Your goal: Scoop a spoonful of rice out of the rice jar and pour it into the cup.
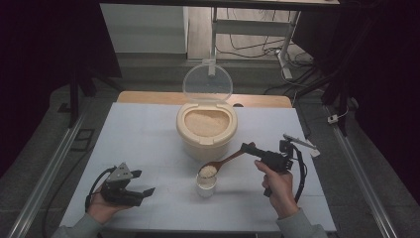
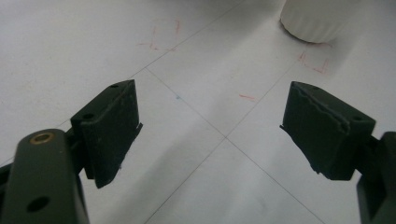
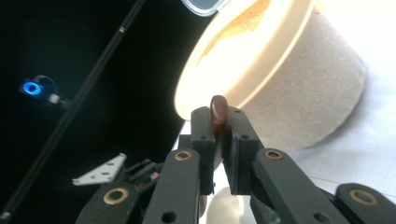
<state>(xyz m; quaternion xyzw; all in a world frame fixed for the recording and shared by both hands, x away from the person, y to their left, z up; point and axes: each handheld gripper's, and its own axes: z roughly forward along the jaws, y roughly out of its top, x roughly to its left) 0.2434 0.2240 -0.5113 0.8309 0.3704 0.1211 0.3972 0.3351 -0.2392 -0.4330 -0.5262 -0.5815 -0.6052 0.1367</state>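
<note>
The right tongs (image 1: 249, 148) pinch the wooden spoon (image 1: 221, 164) so its rice sits right over the little cup (image 1: 206, 185), in front of the rice tub (image 1: 206, 130), while the left tongs (image 1: 140, 184) wait wide open left of the cup.

Wooden spoon (image 3: 218, 114) mostly hidden behind the right tongs (image 3: 219, 140) in the right gripper view, beige container (image 2: 314, 18) cut off by the top edge in the left gripper view, small glass (image 1: 206, 184) contents too small to tell
</note>
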